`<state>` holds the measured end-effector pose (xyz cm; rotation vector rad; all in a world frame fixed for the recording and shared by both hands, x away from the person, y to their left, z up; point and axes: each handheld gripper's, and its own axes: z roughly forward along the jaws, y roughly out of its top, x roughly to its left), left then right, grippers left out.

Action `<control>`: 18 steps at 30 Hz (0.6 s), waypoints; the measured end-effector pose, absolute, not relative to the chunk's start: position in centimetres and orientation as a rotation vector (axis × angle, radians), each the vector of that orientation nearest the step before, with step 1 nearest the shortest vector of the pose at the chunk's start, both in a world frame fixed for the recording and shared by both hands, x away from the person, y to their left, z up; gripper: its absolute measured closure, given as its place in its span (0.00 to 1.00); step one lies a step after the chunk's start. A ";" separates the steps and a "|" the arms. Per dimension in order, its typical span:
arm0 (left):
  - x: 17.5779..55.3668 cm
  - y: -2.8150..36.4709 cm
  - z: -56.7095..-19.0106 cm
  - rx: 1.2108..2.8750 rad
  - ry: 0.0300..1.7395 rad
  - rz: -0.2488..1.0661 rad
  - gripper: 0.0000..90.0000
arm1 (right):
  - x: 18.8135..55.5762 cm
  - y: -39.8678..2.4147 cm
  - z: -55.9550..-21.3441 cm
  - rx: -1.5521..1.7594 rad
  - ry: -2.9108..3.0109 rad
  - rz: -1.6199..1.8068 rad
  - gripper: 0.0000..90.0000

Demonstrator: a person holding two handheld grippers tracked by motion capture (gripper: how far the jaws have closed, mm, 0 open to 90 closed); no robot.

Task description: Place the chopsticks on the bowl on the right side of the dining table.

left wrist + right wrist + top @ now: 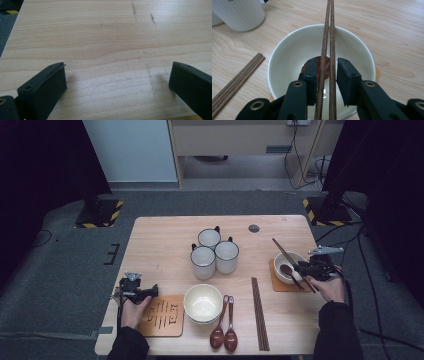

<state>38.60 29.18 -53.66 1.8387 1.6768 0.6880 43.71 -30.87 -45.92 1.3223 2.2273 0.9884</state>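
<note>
Now right gripper [325,75] released, chopsticks [329,37] loose between jaws, lying across bowl [287,57] near bench's right edge; left gripper [117,82] released.

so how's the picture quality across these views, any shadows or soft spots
High view: dim, dark at the side edges, the table evenly lit. Left gripper view: sharp wood grain, soft shadows beside the jaws. Right gripper view: the chopsticks and bowl crisp, the near jaws slightly soft, no harsh glare.

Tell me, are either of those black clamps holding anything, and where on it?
Neither grips now. The chopsticks lie across the bowl between the right gripper pads, which stand apart from them. The left gripper is open over bare table.
</note>
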 end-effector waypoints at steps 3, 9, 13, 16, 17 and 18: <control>38.6 29.2 -53.7 1.839 1.677 0.689 0.00 | 43.7 -30.9 -46.0 1.323 2.239 0.978 0.80; 38.6 29.2 -53.7 1.839 1.677 0.688 0.00 | 43.7 -31.1 -46.0 1.325 2.245 0.973 0.86; 38.6 29.2 -53.7 1.839 1.677 0.688 0.00 | 43.6 -31.2 -46.0 1.323 2.251 0.977 0.87; 38.6 29.2 -53.7 1.839 1.677 0.688 0.00 | 43.6 -31.2 -46.0 1.319 2.255 0.980 0.87; 38.6 29.2 -53.7 1.839 1.677 0.688 0.00 | 43.6 -31.2 -46.0 1.317 2.258 0.982 0.87; 38.6 29.2 -53.7 1.839 1.677 0.688 0.00 | 43.6 -31.2 -46.0 1.314 2.260 0.983 0.87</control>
